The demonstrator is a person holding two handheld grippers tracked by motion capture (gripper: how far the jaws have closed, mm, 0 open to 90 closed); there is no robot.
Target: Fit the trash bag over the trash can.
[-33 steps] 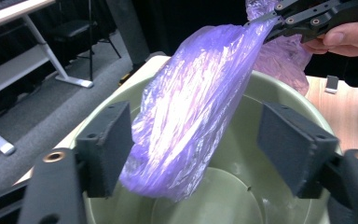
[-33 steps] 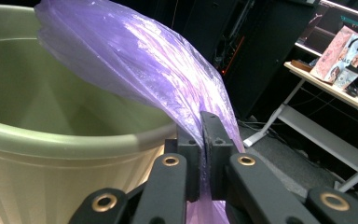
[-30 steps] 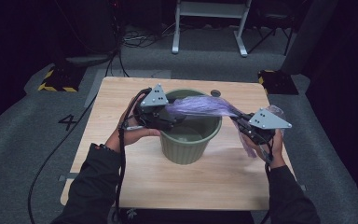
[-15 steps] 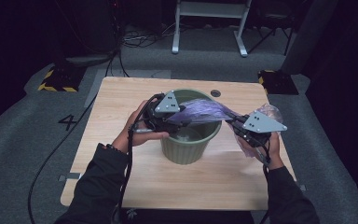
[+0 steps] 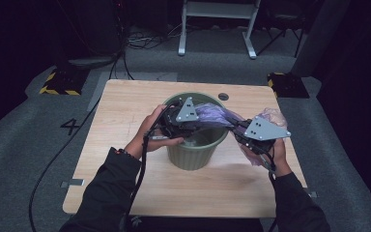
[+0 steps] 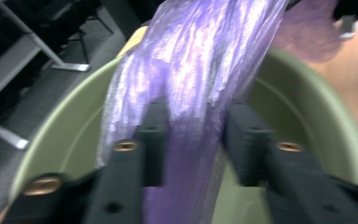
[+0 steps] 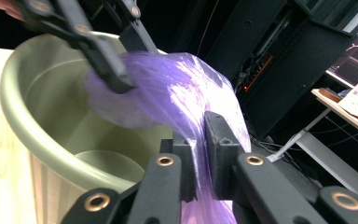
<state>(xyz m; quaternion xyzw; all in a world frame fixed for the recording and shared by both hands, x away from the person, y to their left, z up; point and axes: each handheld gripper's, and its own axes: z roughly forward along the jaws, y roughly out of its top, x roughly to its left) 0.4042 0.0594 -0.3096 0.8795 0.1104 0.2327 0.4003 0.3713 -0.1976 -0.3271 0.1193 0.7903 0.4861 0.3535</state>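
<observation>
Left fingers: the left gripper (image 6: 191, 140) had its jaws either side of the gathered purple bag (image 6: 200, 79), closing on it just now, the pads seemingly touching the plastic on both sides.
Right fingers: the right gripper (image 7: 198, 158) pinched a thin fold of the same bag between nearly closed jaws, which had just opened a shade without visibly letting go.
Bag: it stretched as a band between both grippers across the mouth of the green bin (image 5: 193, 154), above the rim, not yet opened out.
Step in hand: most likely lining the bin with the bag.
Doing it well: I judged that each gripper should catch one layer of the bag's mouth, pull the mouth apart, then fold the edge over the rim; a loose pinch could slip on such thin plastic.
Bin: it stood upright mid-table (image 5: 125, 111), and what showed of the inside looked empty.
Table: a small dark disc (image 5: 223, 96) lay behind the bin.
</observation>
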